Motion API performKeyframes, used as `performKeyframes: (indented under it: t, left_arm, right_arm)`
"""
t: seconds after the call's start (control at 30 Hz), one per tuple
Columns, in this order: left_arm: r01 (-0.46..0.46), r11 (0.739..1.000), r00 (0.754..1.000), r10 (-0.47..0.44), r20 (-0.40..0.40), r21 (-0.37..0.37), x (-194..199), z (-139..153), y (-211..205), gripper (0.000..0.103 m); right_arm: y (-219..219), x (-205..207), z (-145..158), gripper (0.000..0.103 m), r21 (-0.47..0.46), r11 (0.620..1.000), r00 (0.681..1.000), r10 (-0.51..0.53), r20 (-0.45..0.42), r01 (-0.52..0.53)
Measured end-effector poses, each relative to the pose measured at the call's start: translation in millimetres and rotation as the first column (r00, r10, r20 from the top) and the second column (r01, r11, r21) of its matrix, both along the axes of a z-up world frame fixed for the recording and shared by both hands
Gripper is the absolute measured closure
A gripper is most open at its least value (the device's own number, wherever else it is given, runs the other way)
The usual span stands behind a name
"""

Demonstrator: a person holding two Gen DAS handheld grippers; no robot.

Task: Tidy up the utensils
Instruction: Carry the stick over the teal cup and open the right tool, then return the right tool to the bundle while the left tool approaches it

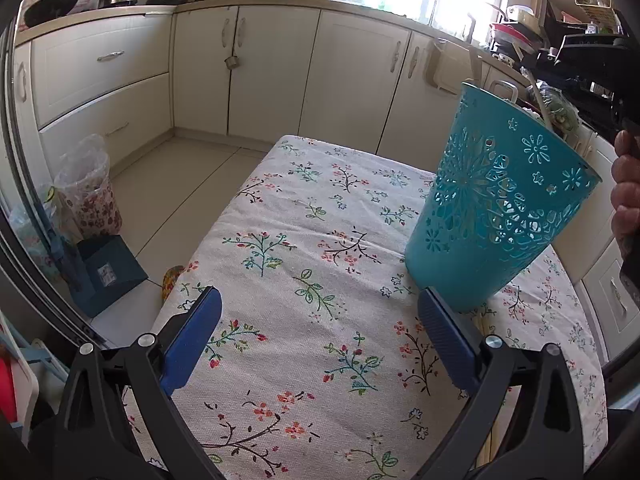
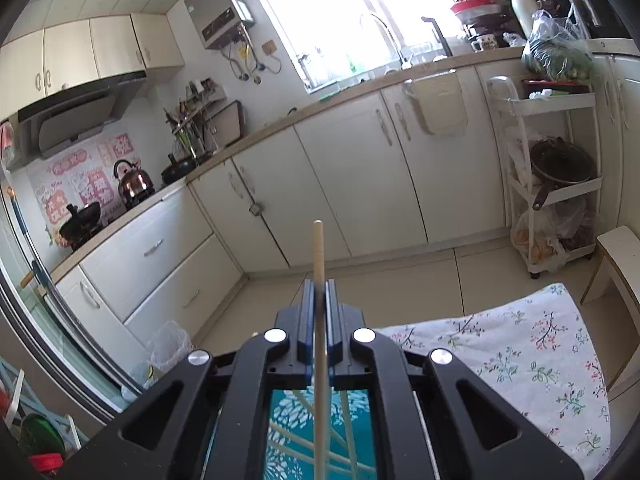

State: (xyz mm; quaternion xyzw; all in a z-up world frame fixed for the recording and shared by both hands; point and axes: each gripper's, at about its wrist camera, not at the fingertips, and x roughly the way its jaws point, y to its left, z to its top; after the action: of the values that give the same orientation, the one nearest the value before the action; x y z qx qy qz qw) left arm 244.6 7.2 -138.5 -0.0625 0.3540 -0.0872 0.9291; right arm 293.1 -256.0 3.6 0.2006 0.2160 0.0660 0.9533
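Note:
A teal cut-out utensil holder (image 1: 496, 204) stands on the floral tablecloth (image 1: 304, 264) at the right of the left wrist view. My left gripper (image 1: 318, 312) is open and empty just left of the holder's base, its right finger (image 1: 444, 336) close to it. A pale chopstick (image 1: 482, 322) lies on the cloth behind that finger. My right gripper (image 2: 319, 292) is shut on a wooden chopstick (image 2: 318, 252) held upright above the holder (image 2: 320, 432), where other chopsticks (image 2: 348, 420) show inside.
Cream kitchen cabinets (image 1: 276, 68) line the far walls. A lined bin (image 1: 90, 192) and a blue dustpan (image 1: 108, 272) stand on the floor left of the table. A white trolley (image 2: 548, 168) and a stool (image 2: 620, 256) are at the right.

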Motion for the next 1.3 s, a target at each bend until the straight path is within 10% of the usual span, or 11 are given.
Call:
performKeyframes:
  t: [0.5, 0.83, 1.3]
  left_arm:
    - [-0.034, 0.999, 0.999, 0.034, -0.013, -0.022, 2.1, -2.3, 5.4, 0.008]
    - [-0.028, 0.999, 0.999, 0.029, 0.035, -0.028, -12.7, 5.5, 8.1, 0.009]
    - [0.017, 1.000, 0.999, -0.017, 0.032, 0.000, -32.7, 9.8, 5.0, 0.008]
  right_arm:
    - [-16.6, -106.2, -8.9, 0.081, 0.014, 1.000, 1.000, -0.013, 0.024, 0.013]
    - [18.8, -133.6, -124.2, 0.084, -0.026, 0.998, 0.934, 0.049, -0.353, -0.062]
    - [62.1, -106.1, -154.9, 0.087, -0.145, 0.982, 0.886, 0.044, -0.461, -0.124]
